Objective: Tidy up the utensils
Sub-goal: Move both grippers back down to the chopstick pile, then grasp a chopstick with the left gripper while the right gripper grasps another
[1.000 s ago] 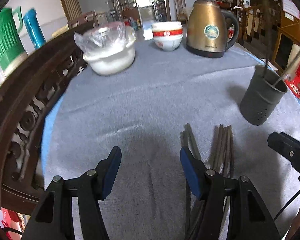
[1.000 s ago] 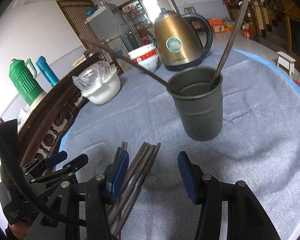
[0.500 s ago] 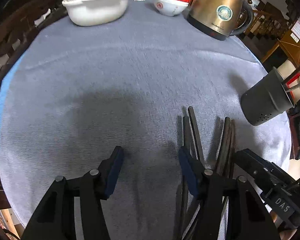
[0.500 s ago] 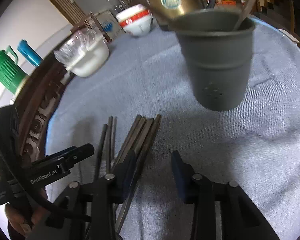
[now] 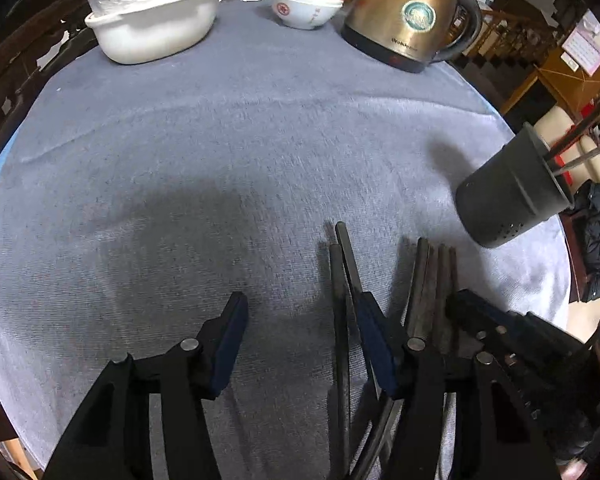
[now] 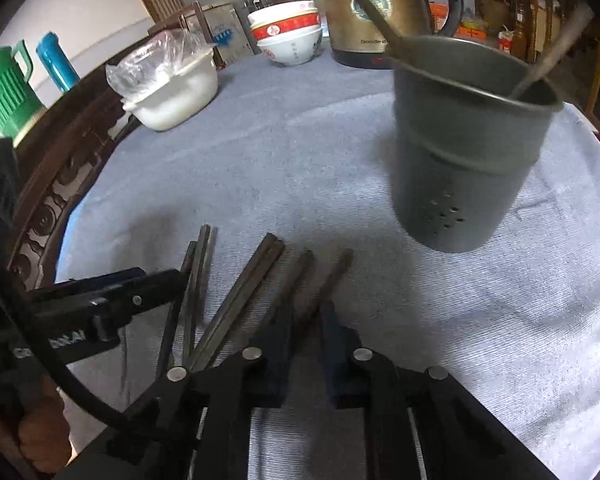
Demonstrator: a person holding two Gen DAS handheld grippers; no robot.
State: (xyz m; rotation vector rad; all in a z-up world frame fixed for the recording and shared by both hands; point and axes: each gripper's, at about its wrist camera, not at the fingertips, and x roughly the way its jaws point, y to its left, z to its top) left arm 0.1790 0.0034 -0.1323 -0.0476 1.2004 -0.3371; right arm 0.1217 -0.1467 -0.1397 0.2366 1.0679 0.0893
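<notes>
A grey cloth covers the counter (image 6: 340, 152) in a cluttered room. The job is barely begun: two utensils already stand in the dark cup (image 6: 468, 152), while about six chopsticks (image 6: 236, 300) lie loose just before it. My right gripper (image 6: 306, 320) has just been closing, its jaws now narrow on the rightmost chopstick (image 6: 332, 276). My left gripper (image 5: 300, 340) stands half open, empty, beside the leftmost pair.

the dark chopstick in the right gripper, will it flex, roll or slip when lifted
The chopstick looks straight and rigid, so it probably won't flex. Its neighbours show squared edges, so rolling on the cloth seems unlikely. The right gripper has just been closing on it near one end; being long and thin, it may pivot or droop.
</notes>
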